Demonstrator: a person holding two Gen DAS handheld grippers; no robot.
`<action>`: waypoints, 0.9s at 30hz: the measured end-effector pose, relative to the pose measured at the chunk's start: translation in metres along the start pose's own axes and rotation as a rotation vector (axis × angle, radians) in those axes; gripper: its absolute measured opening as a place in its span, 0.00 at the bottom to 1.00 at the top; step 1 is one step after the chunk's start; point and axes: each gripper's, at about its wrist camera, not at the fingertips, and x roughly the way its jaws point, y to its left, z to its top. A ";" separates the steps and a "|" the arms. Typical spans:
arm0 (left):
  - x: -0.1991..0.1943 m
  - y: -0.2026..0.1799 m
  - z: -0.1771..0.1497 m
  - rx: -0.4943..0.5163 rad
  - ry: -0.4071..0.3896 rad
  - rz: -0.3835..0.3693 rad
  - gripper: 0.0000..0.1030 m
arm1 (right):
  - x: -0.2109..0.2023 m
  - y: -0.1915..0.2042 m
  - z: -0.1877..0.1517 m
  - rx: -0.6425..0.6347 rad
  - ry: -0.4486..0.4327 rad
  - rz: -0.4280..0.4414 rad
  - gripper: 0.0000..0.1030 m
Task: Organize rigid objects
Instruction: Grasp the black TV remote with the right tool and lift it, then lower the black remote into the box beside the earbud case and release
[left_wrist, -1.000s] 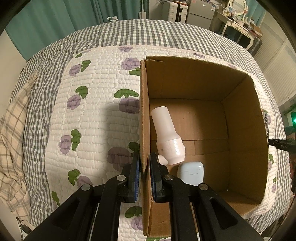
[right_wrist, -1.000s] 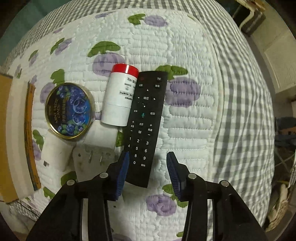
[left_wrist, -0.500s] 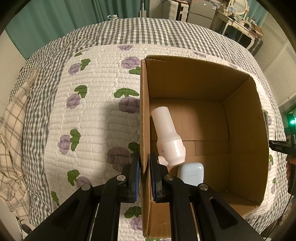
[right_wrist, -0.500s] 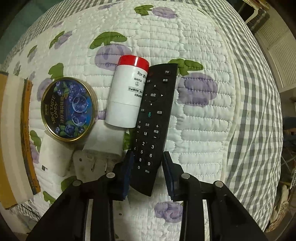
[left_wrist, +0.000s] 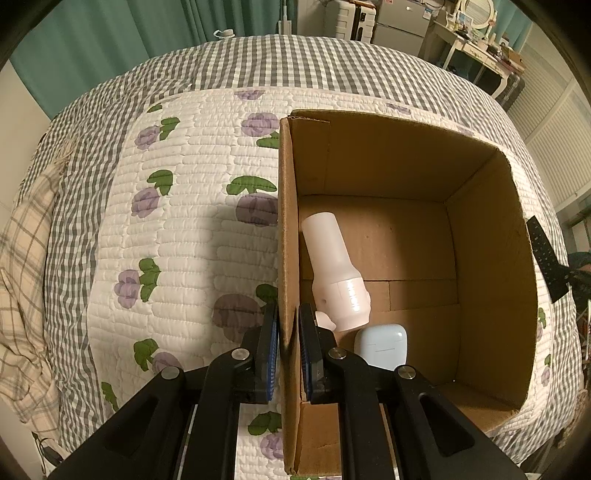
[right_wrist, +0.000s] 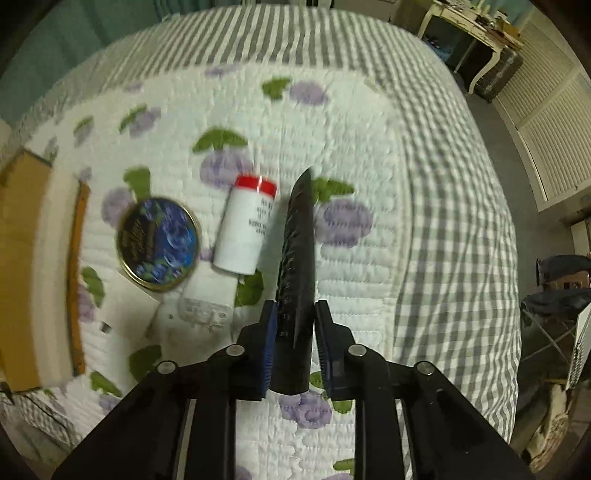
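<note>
My left gripper (left_wrist: 288, 328) is shut on the left wall of the open cardboard box (left_wrist: 286, 229) on the quilted bed. Inside the box lie a white plastic bottle-shaped piece (left_wrist: 338, 275) and a pale blue earbud case (left_wrist: 382, 347). My right gripper (right_wrist: 294, 325) is shut on the black remote control (right_wrist: 297, 266) and holds it lifted above the quilt, tilted on its edge. Below it lie a white bottle with a red cap (right_wrist: 247, 229), a round blueberry tin (right_wrist: 159, 243) and white plug adapters (right_wrist: 207, 299).
The box edge shows at the left of the right wrist view (right_wrist: 22, 266). The bed drops off to the right toward the floor (right_wrist: 524, 184). Furniture and suitcases stand behind the bed (left_wrist: 399, 18). A plaid cloth (left_wrist: 22, 277) lies at the bed's left.
My right gripper closed on the remote and lifted it off the quilt, turning it on edge. The left gripper kept its hold on the box wall.
</note>
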 end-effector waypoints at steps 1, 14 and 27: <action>0.000 0.000 0.000 -0.001 0.000 -0.001 0.10 | -0.006 -0.001 0.002 0.006 -0.016 0.008 0.17; 0.001 -0.001 0.001 -0.002 0.001 0.000 0.10 | -0.117 0.061 0.037 -0.068 -0.202 0.151 0.16; 0.000 -0.002 0.001 -0.002 0.001 0.005 0.10 | -0.180 0.239 0.036 -0.416 -0.276 0.323 0.16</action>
